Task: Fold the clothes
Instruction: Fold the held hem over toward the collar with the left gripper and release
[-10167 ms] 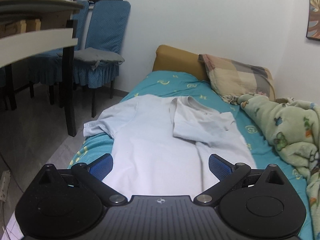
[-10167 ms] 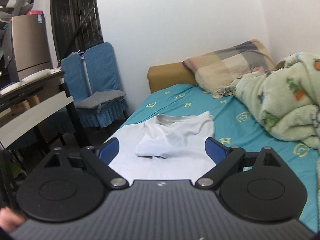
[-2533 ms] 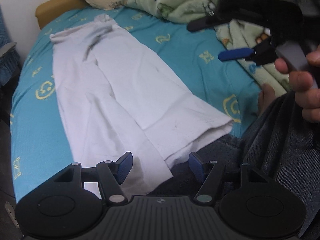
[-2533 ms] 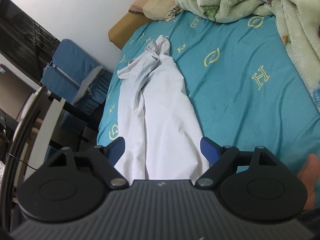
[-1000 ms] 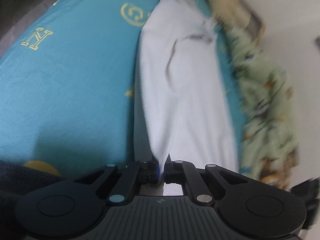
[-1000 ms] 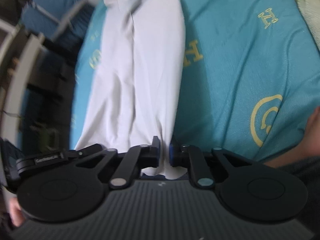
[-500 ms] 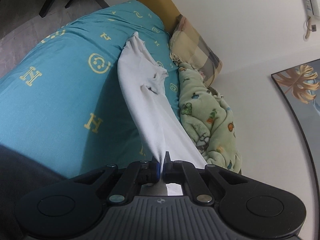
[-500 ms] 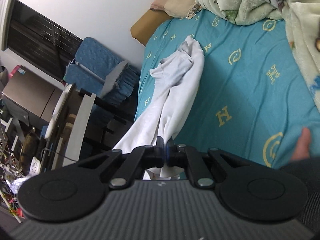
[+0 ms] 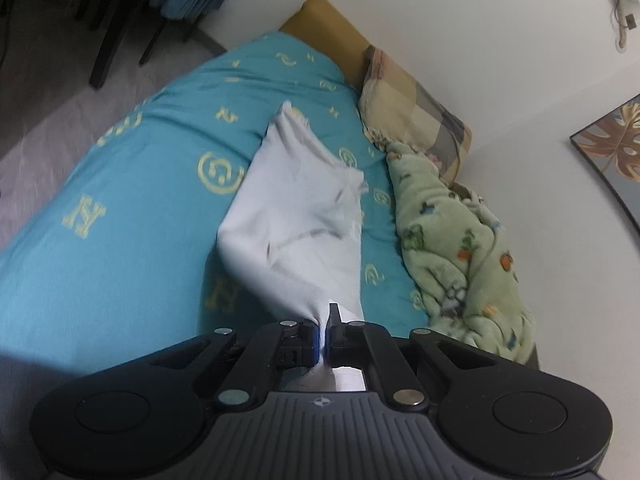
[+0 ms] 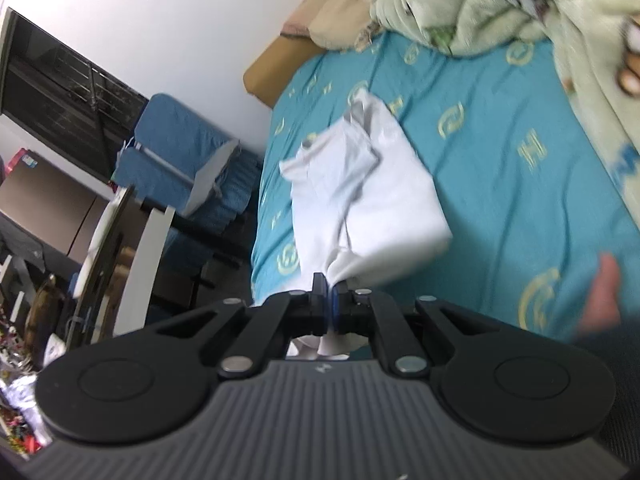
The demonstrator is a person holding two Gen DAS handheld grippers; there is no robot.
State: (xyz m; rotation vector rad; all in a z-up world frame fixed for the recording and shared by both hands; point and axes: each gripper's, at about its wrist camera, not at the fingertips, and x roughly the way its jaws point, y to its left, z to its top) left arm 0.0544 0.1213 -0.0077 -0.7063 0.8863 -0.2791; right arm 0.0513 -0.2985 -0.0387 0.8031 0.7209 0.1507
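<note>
Shirt: white T-shirt (image 9: 304, 216), folded lengthwise into a narrow strip, lying on the bed (image 9: 132, 208)
Shirt axis: long axis runs from the grippers toward the pillow end; collar end lies far, near the plaid pillow (image 9: 416, 108); near end rises off the sheet into both grippers
Shirt in right view: same T-shirt (image 10: 360, 192), upper layer doubled over and bulging; frame is motion-blurred
Left gripper: left gripper (image 9: 323, 334) pinched tight on the near hem, cloth bunched between the jaws
Right gripper: right gripper (image 10: 329, 300) clamped on the other near corner, cloth hanging below the jaws
Bed sheet: teal, yellow print with "H" letters and smiley rings; other glyphs too blurred to read
Blanket: green cartoon-print fleece blanket (image 9: 456, 248) heaped along the wall side, beside the shirt, not touching it
Room: blue-covered chairs (image 10: 180, 160) off the bed's open side; leaf picture (image 9: 612, 148) on the wall
Labels: none readable on the shirt
</note>
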